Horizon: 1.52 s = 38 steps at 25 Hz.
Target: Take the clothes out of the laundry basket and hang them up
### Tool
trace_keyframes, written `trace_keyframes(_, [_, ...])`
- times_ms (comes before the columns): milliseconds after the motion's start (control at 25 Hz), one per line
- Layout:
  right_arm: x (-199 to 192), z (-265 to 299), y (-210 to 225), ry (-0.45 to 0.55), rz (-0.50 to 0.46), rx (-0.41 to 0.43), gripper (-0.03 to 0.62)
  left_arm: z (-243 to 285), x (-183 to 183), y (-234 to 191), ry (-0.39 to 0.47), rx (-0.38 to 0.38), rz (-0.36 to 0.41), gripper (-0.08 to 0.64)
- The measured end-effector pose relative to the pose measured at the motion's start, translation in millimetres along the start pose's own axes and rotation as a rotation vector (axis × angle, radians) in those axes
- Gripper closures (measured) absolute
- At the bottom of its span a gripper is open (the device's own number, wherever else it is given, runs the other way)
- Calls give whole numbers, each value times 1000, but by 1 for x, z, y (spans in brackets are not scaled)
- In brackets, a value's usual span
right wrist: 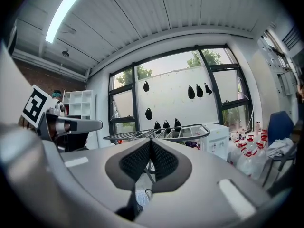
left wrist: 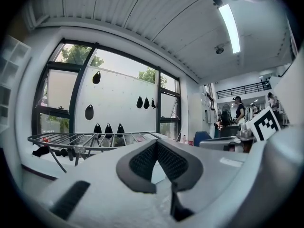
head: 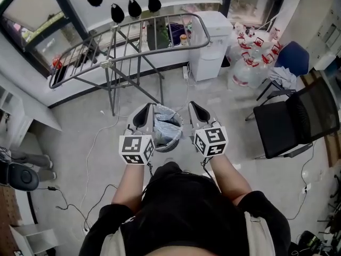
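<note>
Well, the left gripper (head: 143,115) is held level, its jaws pressed together and empty. The laundry basket (head: 169,147) (pale clothes (head: 166,126) inside) sits on the floor between both tools. The right gripper (head: 198,114) is likewise closed on nothing, with the drying rack (head: 128,36) beyond.

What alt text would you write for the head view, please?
A person holds the left gripper and right gripper, both shut, with a laundry basket of clothes on the floor between them. A metal drying rack stands beyond, near the window.
</note>
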State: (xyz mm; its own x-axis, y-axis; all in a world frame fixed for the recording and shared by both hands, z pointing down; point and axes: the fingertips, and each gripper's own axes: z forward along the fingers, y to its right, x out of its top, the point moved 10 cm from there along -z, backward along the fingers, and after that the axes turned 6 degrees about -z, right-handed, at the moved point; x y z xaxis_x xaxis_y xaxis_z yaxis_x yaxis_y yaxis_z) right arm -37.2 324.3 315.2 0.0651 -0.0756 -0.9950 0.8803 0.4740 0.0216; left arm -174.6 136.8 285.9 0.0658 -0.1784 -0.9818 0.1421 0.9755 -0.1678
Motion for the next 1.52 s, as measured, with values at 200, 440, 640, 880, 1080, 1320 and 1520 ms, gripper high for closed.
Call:
trace_keyframes(200, [-8, 18, 19, -35, 3, 3, 578, 29, -15, -13, -20, 14, -41, 552])
trace_keyframes(440, [-18, 63, 58, -66, -16, 21, 578, 91, -22, -28, -16, 20, -43, 552])
trace_keyframes(640, [-7, 118, 92, -78, -28, 63, 578, 146, -9, -50, 11, 43, -60, 552])
trace_keyframes(880, [13, 175, 122, -72, -65, 97, 578, 197, 6, -77, 31, 82, -58, 552])
trace_keyframes(1080, [20, 213, 135, -77, -90, 122, 578, 231, 11, -98, 37, 95, -56, 552])
trace_keyframes(1320, [24, 250, 146, -66, -86, 143, 578, 250, 16, -115, 31, 132, -22, 552])
trace_keyframes(1520, [17, 282, 144, -79, -69, 213, 578, 229, 8, -125, 12, 236, -25, 552])
